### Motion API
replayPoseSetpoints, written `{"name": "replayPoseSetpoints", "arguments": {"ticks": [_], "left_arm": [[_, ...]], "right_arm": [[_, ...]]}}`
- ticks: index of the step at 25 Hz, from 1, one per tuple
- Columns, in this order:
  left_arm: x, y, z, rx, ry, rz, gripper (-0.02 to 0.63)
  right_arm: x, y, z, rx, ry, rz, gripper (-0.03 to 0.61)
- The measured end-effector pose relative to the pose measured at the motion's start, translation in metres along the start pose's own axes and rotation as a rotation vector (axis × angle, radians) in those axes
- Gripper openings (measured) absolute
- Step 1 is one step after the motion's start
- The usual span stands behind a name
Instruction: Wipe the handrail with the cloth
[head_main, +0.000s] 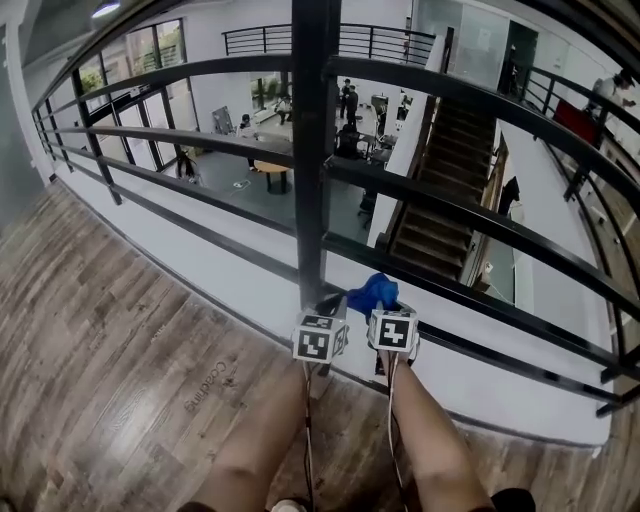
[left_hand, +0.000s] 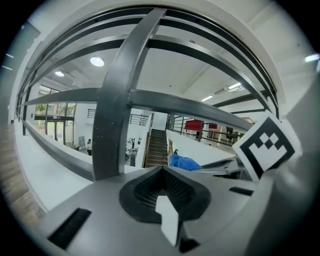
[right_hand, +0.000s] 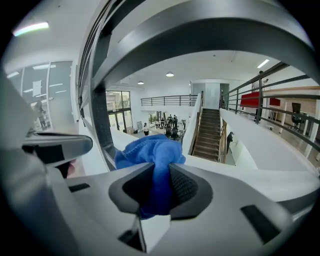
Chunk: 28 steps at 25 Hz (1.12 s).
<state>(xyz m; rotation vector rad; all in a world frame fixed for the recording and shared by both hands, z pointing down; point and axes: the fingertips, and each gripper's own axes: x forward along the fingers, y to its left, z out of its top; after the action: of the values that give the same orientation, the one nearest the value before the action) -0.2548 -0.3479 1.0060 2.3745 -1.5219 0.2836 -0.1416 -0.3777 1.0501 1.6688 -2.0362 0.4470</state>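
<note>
Lower centre of the head view: my right gripper (head_main: 383, 306) and my left gripper (head_main: 334, 308) sit side by side at the foot of the dark post (head_main: 312, 150) of the handrail (head_main: 200, 68). In the right gripper view the jaws are clamped on a bunched fold of the blue cloth (right_hand: 150, 155), which bulges out ahead of them at centre frame. In the left gripper view the jaws are pressed together with nothing between them, and the cloth shows just right of centre. I cannot tell whether the cloth touches a rail. Risks, as I judge them: only a narrow fold is pinched, so friction along a bar could drag it free. A dropped cloth could pass through the bars to the floor below. The post joint could snag it, and the two close grippers could knock together.
</note>
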Motion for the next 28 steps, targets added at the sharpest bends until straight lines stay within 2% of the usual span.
{"name": "replayPoseSetpoints", "arguments": {"ticks": [11,16,20,28], "left_arm": [[0.030,-0.116,0.009,0.087,0.033,-0.122,0.004],[0.043,-0.167,0.008,0.130,0.044,-0.177,0.005],[0.054,-0.199,0.008,0.162,0.049,-0.193,0.004],[0.079,-0.282,0.004,0.186,0.064,-0.265,0.005]], "right_arm": [[-0.053,-0.107,-0.031,0.062,0.017,-0.041,0.092],[-0.076,-0.168,-0.050,0.066,0.026,-0.107,0.092],[-0.093,-0.204,-0.063,0.106,0.012,-0.113,0.092],[-0.130,-0.280,-0.087,0.134,-0.005,-0.143,0.092]]}}
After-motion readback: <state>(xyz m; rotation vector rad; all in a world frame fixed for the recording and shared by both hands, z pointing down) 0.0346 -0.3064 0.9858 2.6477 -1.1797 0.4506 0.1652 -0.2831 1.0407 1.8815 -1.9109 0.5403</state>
